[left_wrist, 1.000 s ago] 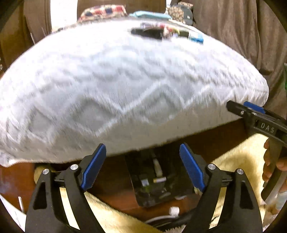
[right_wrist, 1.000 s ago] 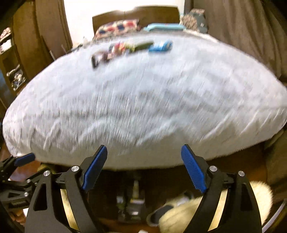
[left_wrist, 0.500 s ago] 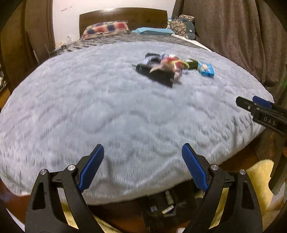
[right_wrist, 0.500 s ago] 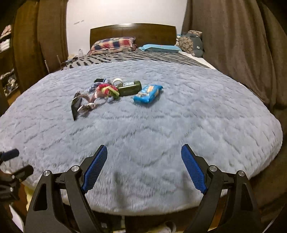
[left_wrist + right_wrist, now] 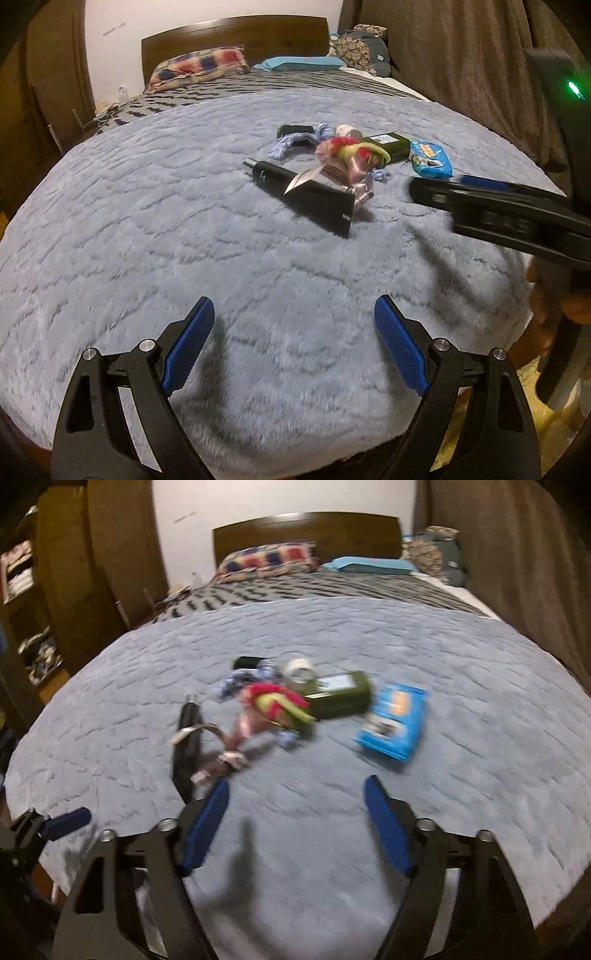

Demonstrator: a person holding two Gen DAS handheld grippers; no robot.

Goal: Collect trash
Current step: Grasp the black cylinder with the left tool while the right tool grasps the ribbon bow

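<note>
A heap of trash lies on the grey fluffy blanket [image 5: 147, 229]: a blue snack packet [image 5: 430, 159] [image 5: 394, 722], a dark green box [image 5: 388, 145] [image 5: 341, 694], a red and yellow wrapper bundle [image 5: 351, 151] [image 5: 279, 701], a tape roll [image 5: 301, 669] and a long black object [image 5: 306, 194] [image 5: 188, 746]. My left gripper [image 5: 293, 345] hovers open over the near blanket, well short of the heap. My right gripper [image 5: 295, 821] is closing its jaws with nothing between them, just short of the heap; it also shows from the side in the left wrist view [image 5: 436, 192].
Behind the blanket lie a striped cover [image 5: 314, 587], a plaid pillow [image 5: 199, 66] and a light blue pillow [image 5: 369, 564] against a wooden headboard [image 5: 306, 528]. Brown curtains [image 5: 461, 55] hang on the right, shelves [image 5: 26, 609] stand left. A hand [image 5: 546, 295] holds the right gripper.
Both grippers rose from below the bed's edge and moved forward over the blanket toward the heap. The right gripper's jaws have narrowed.
</note>
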